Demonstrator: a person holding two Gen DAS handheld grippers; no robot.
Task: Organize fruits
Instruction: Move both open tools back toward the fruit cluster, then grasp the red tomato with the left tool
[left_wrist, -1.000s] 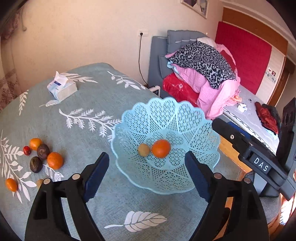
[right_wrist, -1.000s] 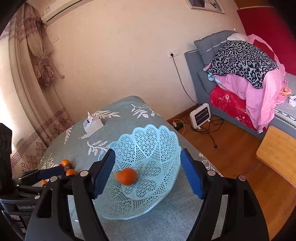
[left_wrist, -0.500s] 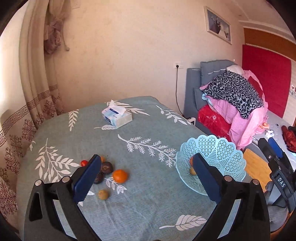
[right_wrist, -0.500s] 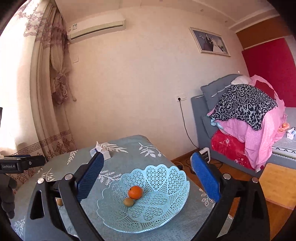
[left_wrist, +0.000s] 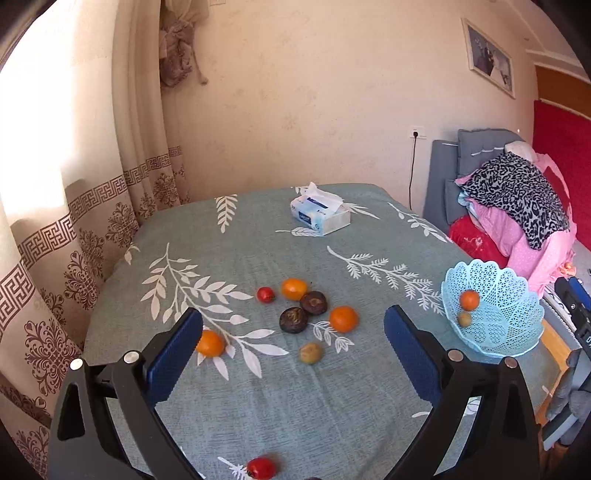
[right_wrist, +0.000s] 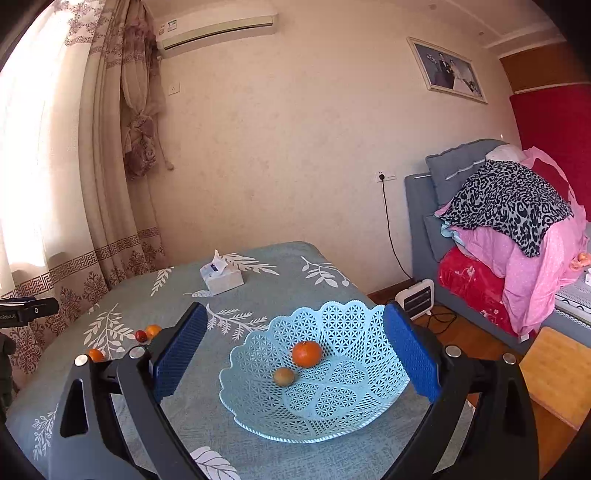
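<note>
Fruit (left_wrist: 344, 319) lies scattered on the bench (left_wrist: 258, 398); both the left gripper (left_wrist: 293, 345) and right gripper (right_wrist: 291, 349) hang released, the right over the basket (right_wrist: 369, 410).

Loose fruits (left_wrist: 295, 317) on table (left_wrist: 258, 406); basket (left_wrist: 495, 314) holds two, apparently.

Tissue box (left_wrist: 320, 215) sits toward far end of table, on teal leaf-print tablecloth (left_wrist: 258, 398), tissue poking up. Patterned curtain (left_wrist: 74, 206) hangs at left, tied back w/ tassel. AC unit (right_wrist: 216, 29) high on wall, framed pic (right_wrist: 447, 75) to its right. Leopard-print blanket (right_wrist: 506, 203) tops pink bedding pile; small white heater (right_wrist: 416, 301) on floor nr the bed.
</note>
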